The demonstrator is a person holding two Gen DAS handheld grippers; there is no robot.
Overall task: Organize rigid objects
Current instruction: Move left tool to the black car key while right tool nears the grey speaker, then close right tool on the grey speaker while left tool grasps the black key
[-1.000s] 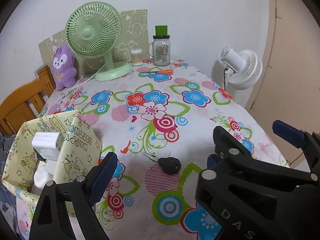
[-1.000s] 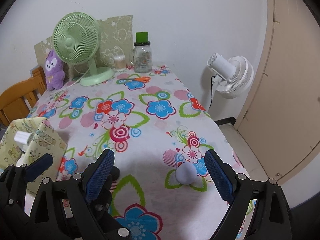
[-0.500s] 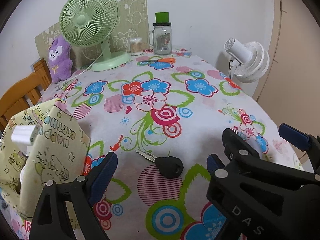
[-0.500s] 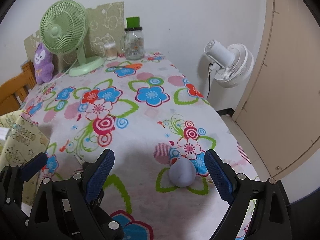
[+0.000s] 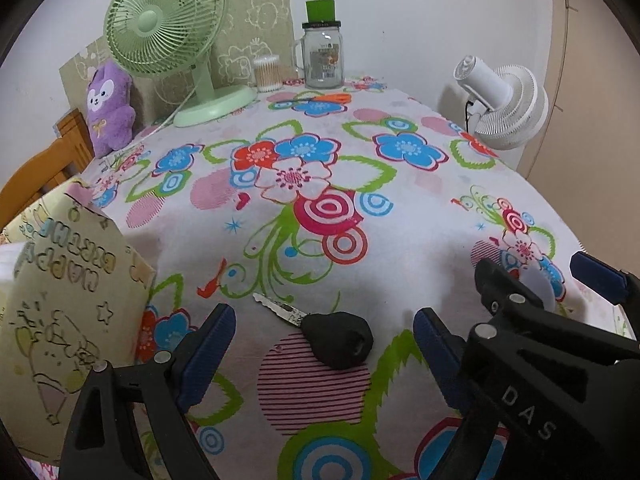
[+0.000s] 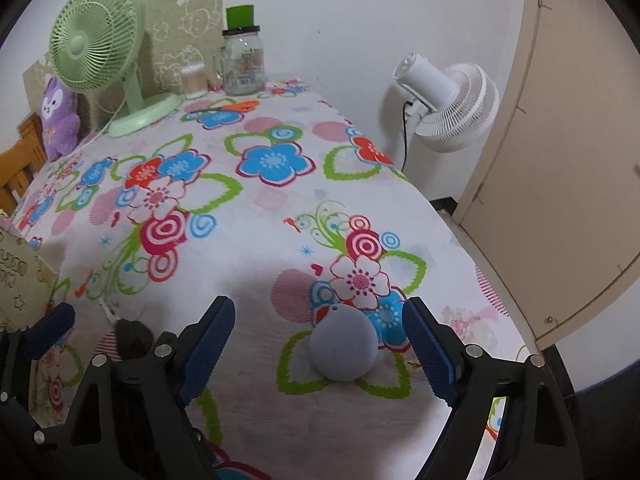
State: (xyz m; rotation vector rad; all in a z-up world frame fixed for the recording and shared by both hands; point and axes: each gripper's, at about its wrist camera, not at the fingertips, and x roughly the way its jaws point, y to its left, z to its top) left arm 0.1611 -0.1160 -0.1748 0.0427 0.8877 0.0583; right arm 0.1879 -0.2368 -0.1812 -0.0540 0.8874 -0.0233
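1. A black-headed key [image 5: 326, 330] lies flat on the flowered tablecloth [image 5: 320, 208], its metal blade pointing up and left, its head over a pink striped circle in the print
2. The left gripper [image 5: 322, 344] hangs over it with its blue-padded fingers [image 5: 208, 350] spread wide; the key sits between them and neither pad touches it
3. A small grey rounded object [image 6: 343, 346], with a tiny hole near its top edge, rests on the cloth close to the table's right edge
4. The right gripper [image 6: 320, 340] brackets it; its jaws are closing, the grey thing is between them, and a gap shows on each side
5. At the left edge stands a yellow patterned paper bag [image 5: 60, 320], near the key
6. At the far end: a green desk fan [image 5: 168, 36], a purple plush toy [image 5: 108, 108], a tub of cotton swabs [image 5: 267, 74], and a glass jar [image 5: 323, 52] with a green cap
7. A white fan [image 6: 448, 108] stands beyond the table beside a beige door [image 6: 568, 160]
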